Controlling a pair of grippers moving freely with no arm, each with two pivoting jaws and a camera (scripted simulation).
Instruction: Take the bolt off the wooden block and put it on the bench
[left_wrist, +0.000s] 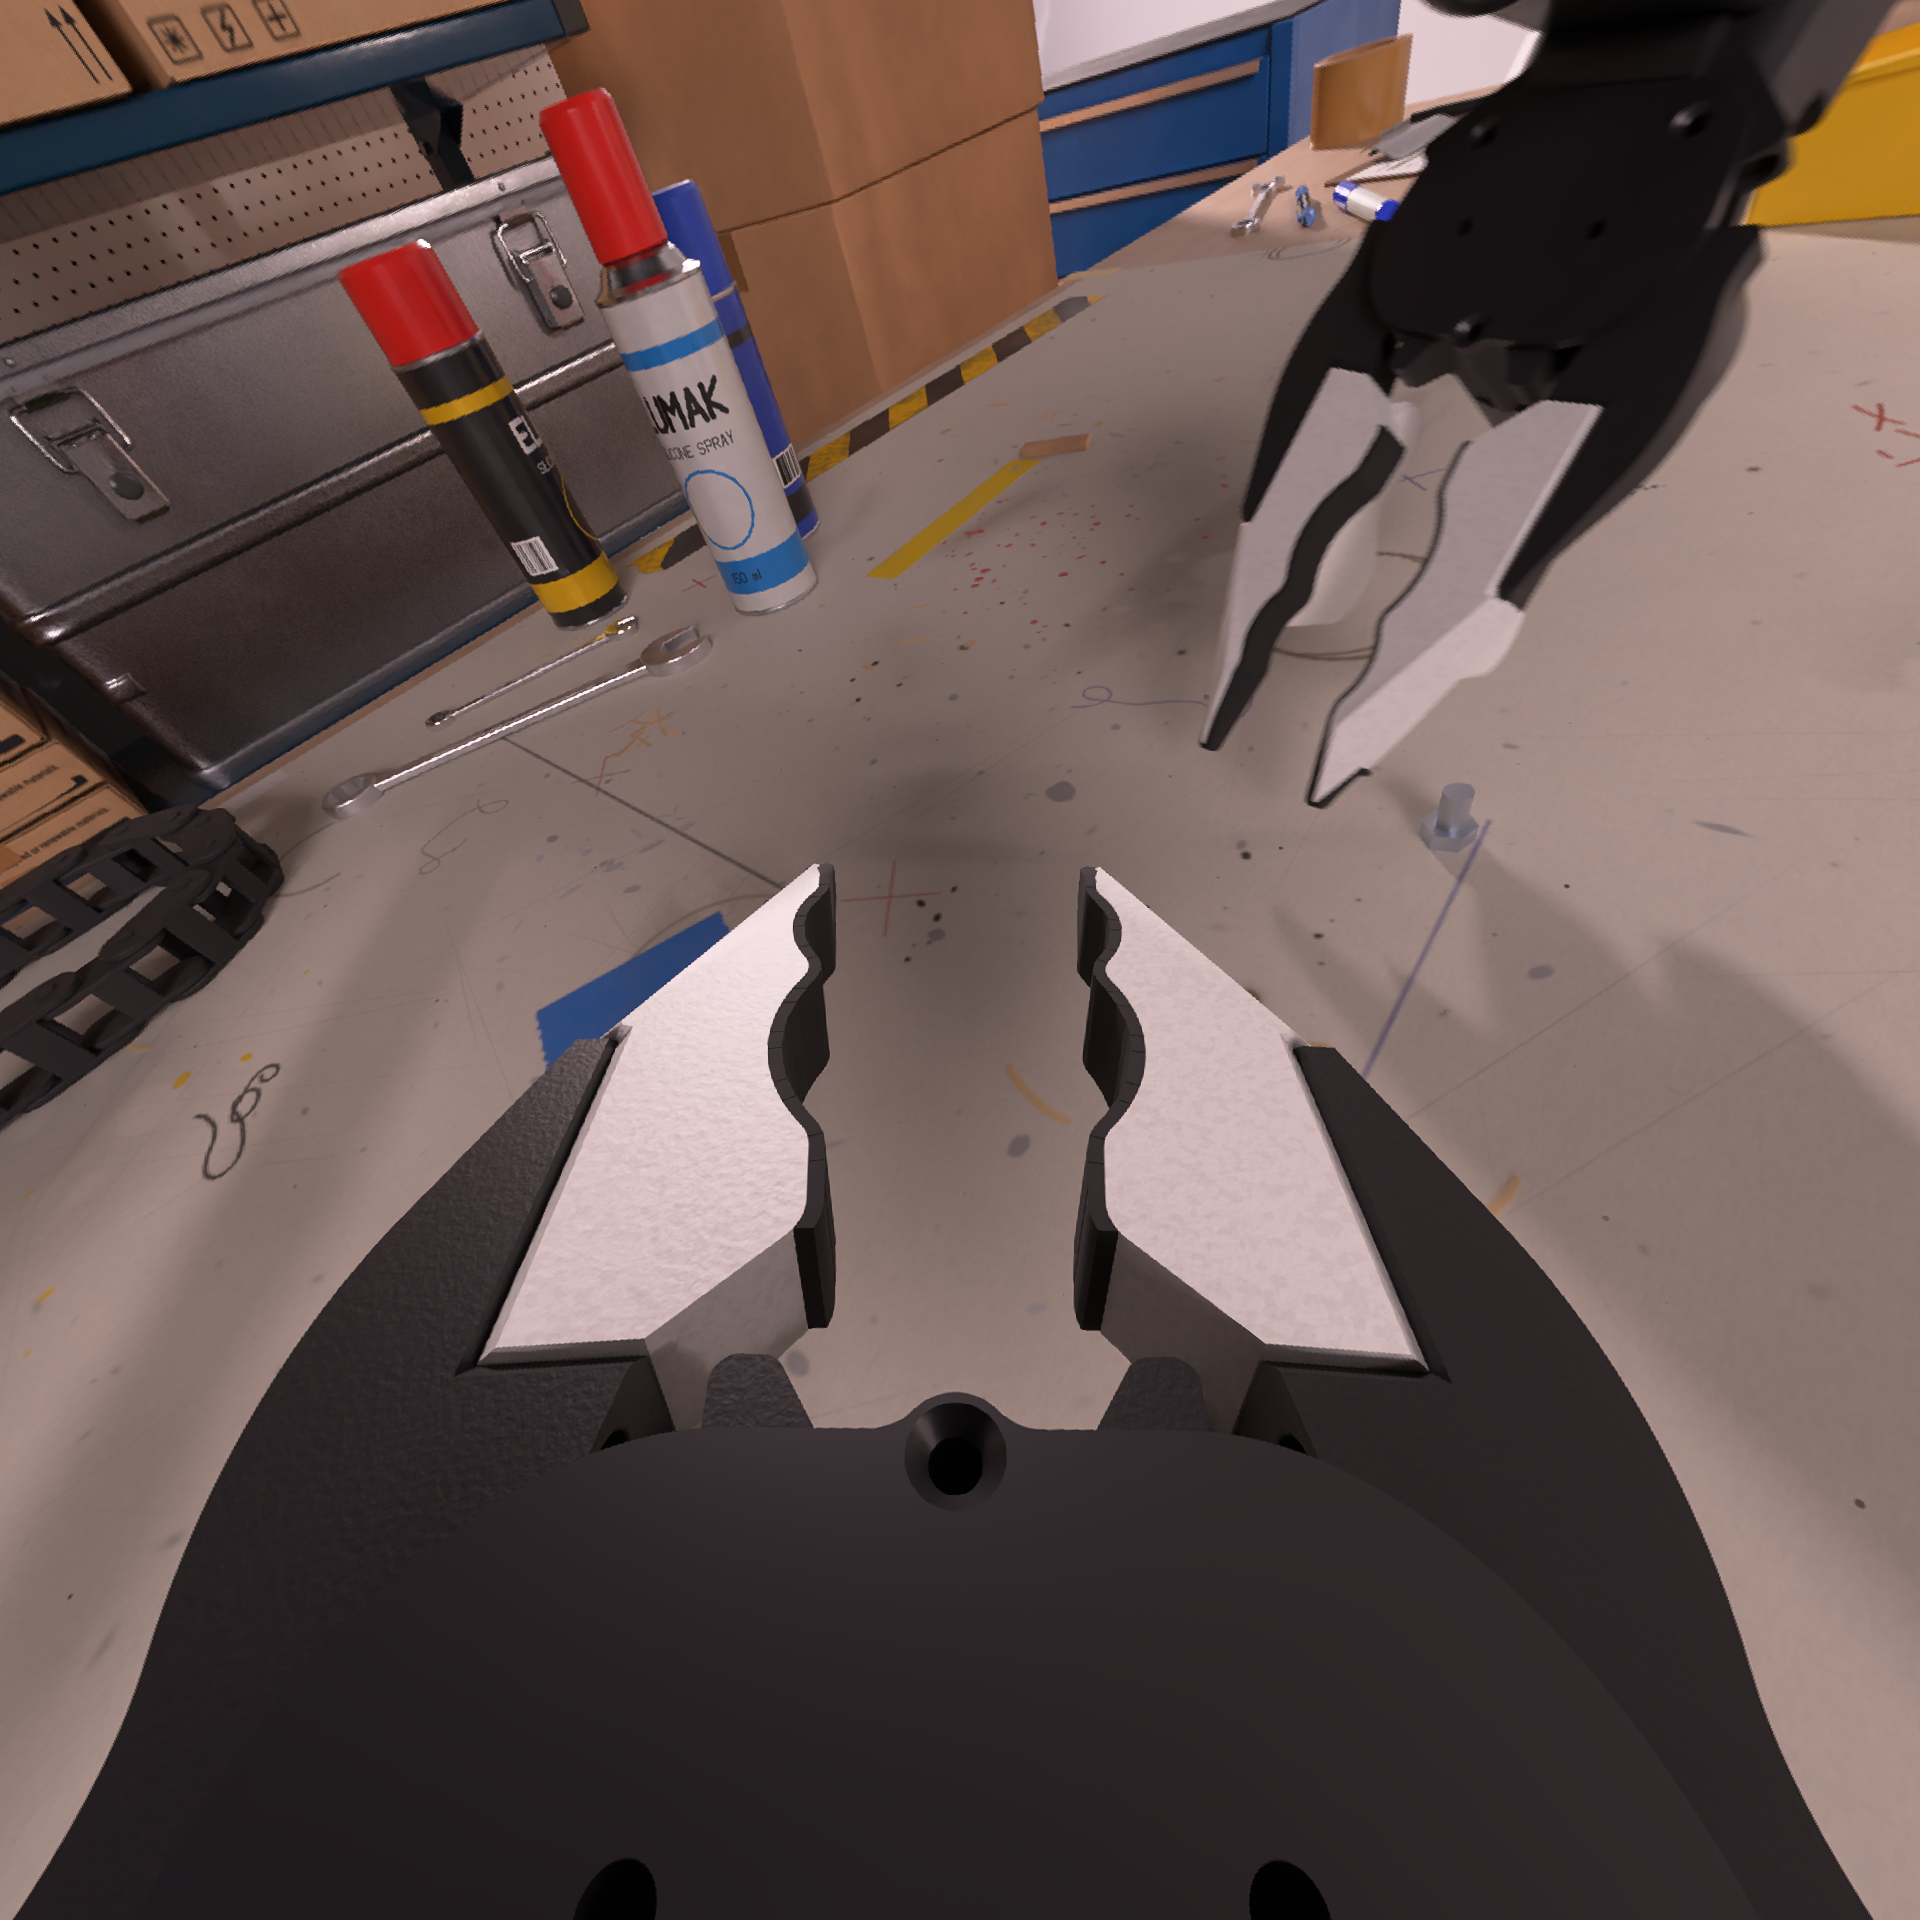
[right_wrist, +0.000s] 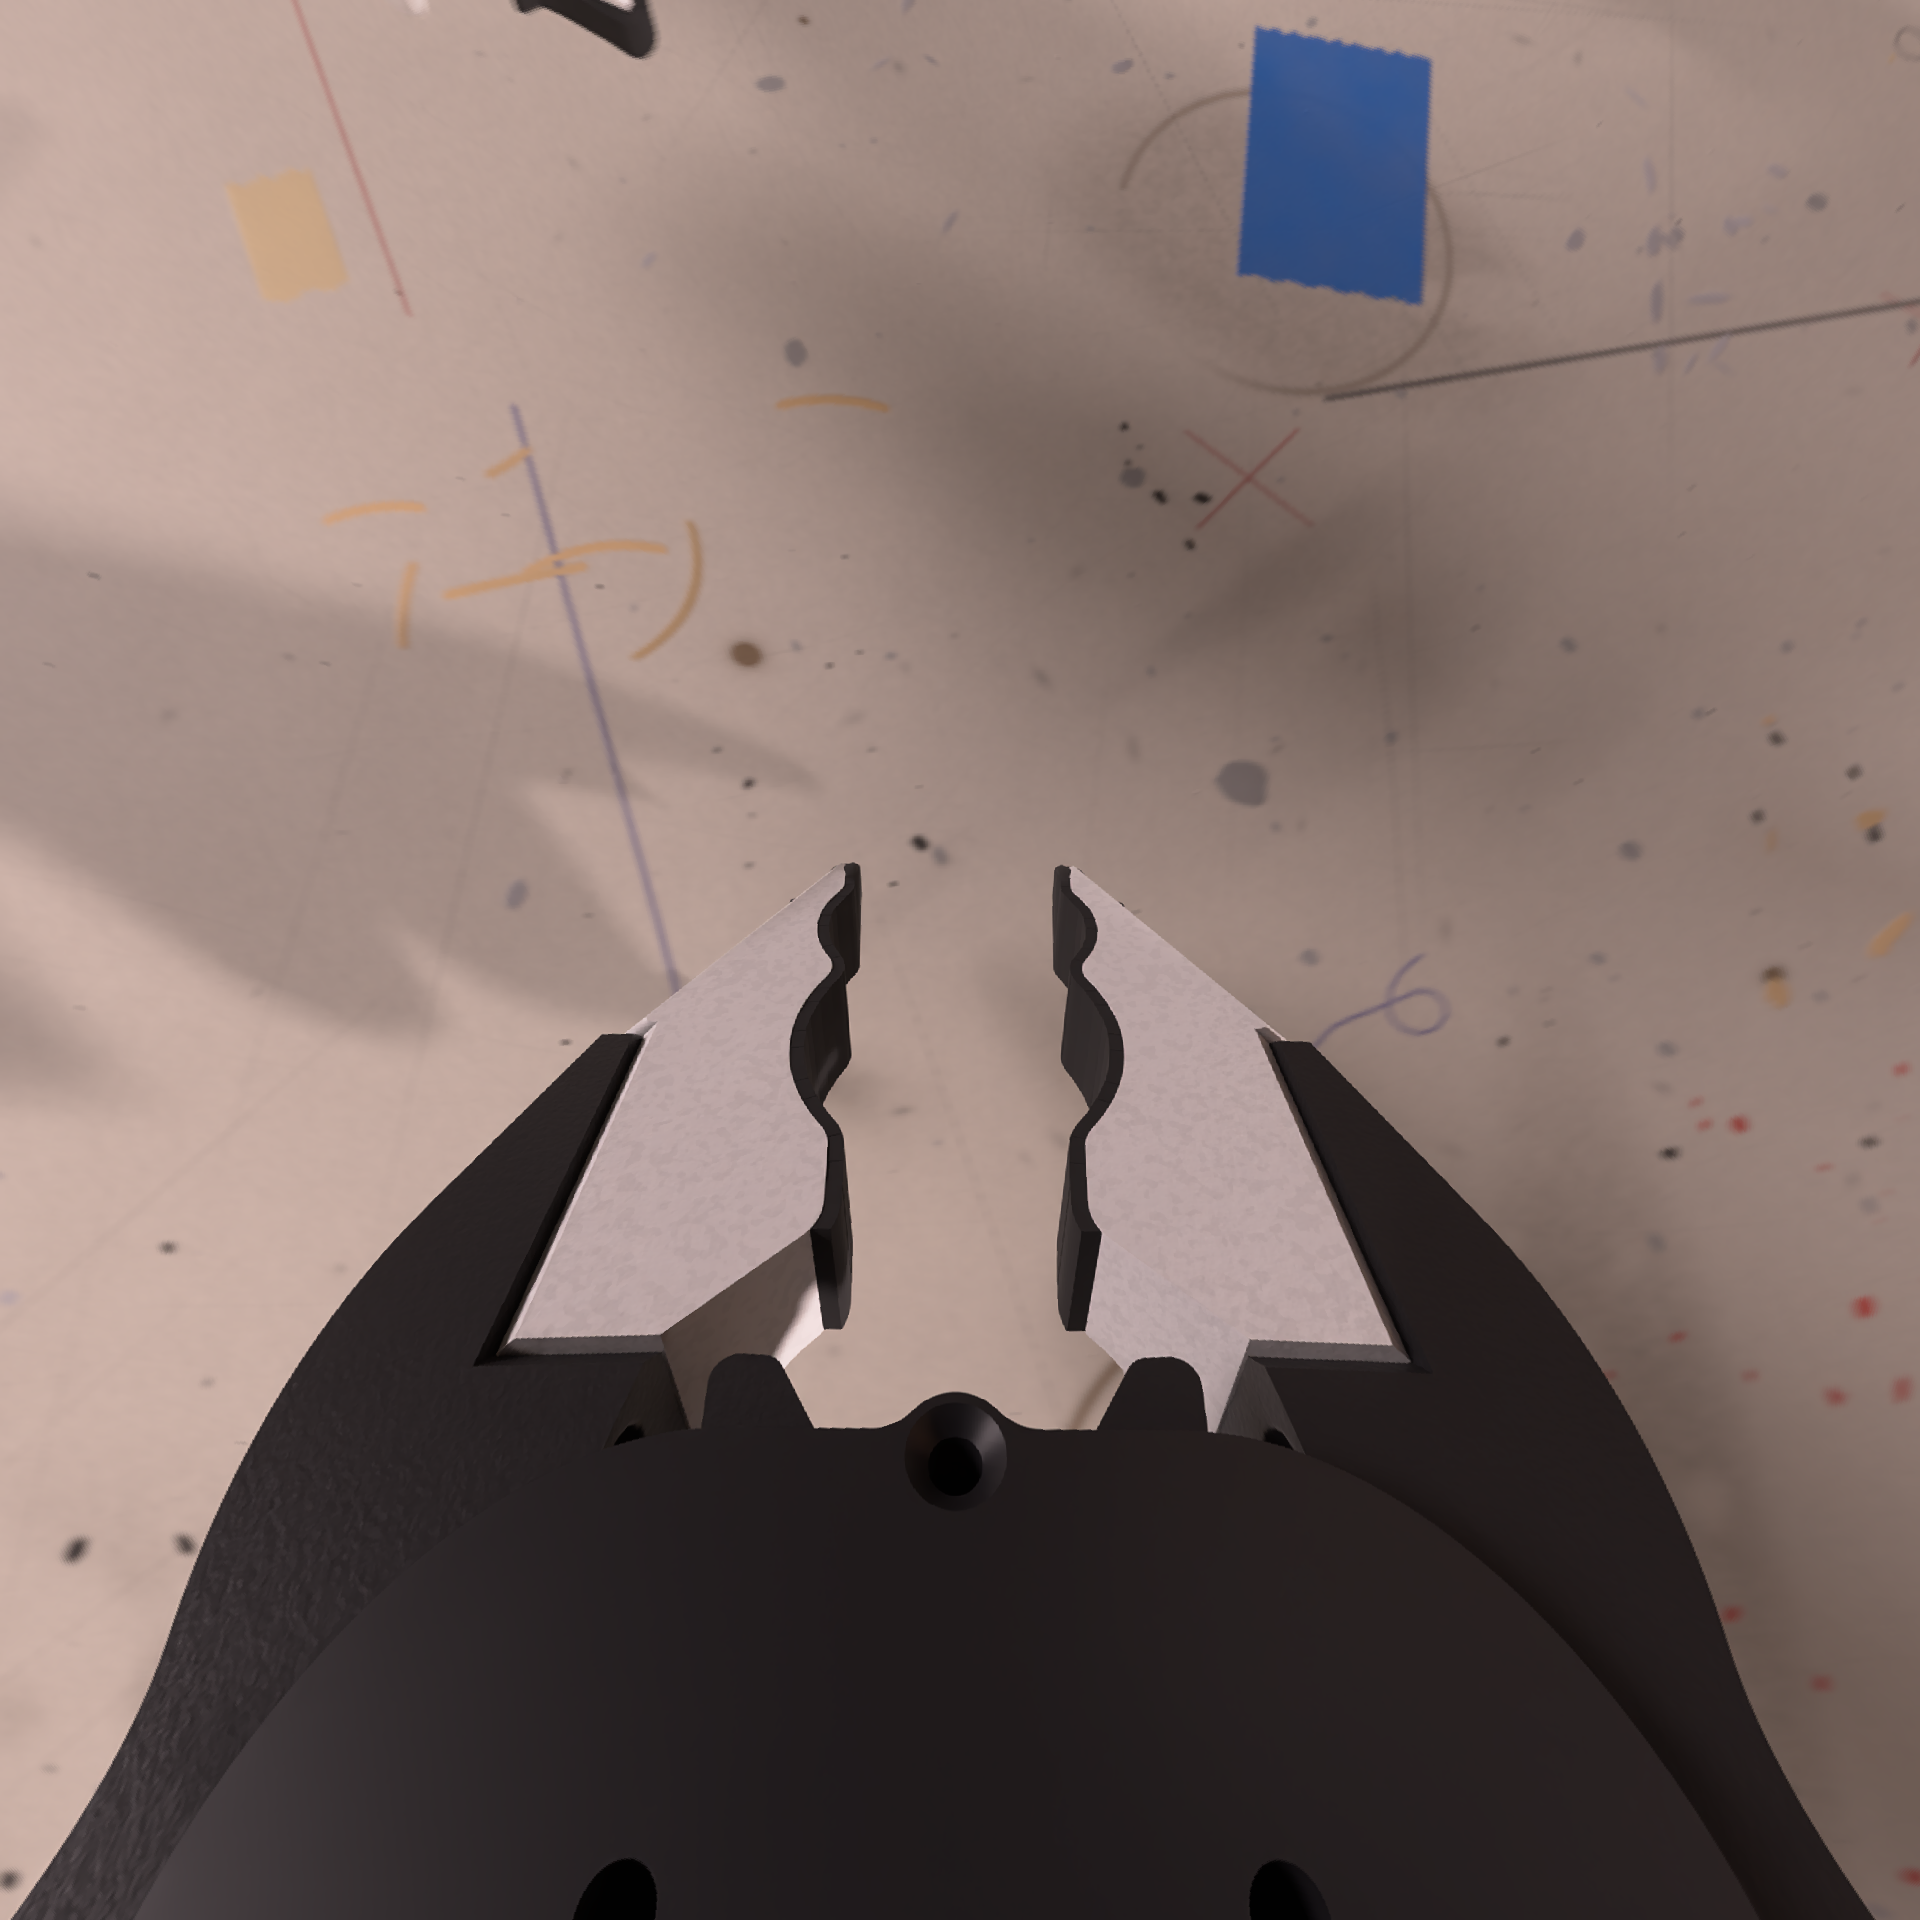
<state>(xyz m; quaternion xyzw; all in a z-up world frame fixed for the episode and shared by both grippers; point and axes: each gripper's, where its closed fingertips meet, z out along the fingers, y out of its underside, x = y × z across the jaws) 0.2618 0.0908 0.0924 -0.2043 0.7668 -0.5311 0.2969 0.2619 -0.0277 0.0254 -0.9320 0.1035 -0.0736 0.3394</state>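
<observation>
A small grey hex-head bolt (left_wrist: 1449, 816) stands head down on the beige bench top (left_wrist: 935, 727) in the left wrist view. No wooden block shows in either view. My right gripper (left_wrist: 1268, 769) hangs open and empty over the bench, its fingertips just left of and above the bolt. In its own view the right gripper (right_wrist: 956, 878) points down at bare bench (right_wrist: 935, 675), and the bolt is out of sight there. My left gripper (left_wrist: 956, 883) is open and empty, low over the bench, well short and left of the bolt.
A metal case (left_wrist: 260, 499) stands at the back left with three spray cans (left_wrist: 707, 416) before it. Two wrenches (left_wrist: 520, 717) lie near them. A black cable chain (left_wrist: 114, 935) lies at the left. Cardboard boxes (left_wrist: 883, 208) stand behind. Blue tape (right_wrist: 1335, 166) sticks to the bench.
</observation>
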